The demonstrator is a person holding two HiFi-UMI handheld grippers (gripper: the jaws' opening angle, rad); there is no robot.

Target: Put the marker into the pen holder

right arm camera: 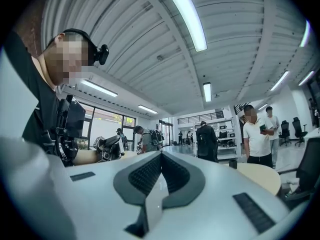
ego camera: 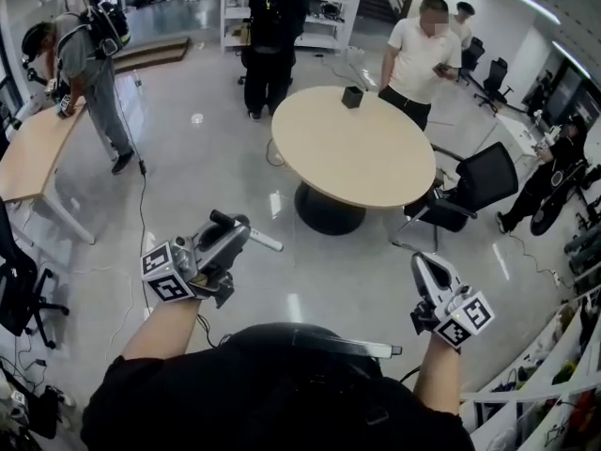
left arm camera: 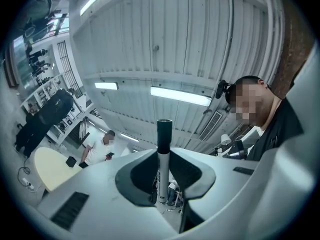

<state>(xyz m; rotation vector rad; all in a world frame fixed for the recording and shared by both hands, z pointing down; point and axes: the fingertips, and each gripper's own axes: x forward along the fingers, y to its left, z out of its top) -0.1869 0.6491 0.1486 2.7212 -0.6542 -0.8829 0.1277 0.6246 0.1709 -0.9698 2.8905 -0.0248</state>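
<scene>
Left tongs (left arm camera: 162, 155) on marker (left arm camera: 164, 132), axis along jaws, cap outward.

We see a marker (left arm camera: 163, 166) with a white barrel and a black cap. The left tool (ego camera: 239, 229) and the right tool (ego camera: 423, 263) are pale grey with black pads, and their cubes (ego camera: 169, 272) bear black-and-white square patterns. The round surface (ego camera: 362, 148) is light tan, the pen holder (ego camera: 352, 97) black, and the floor (ego camera: 188, 158) glossy grey.
</scene>
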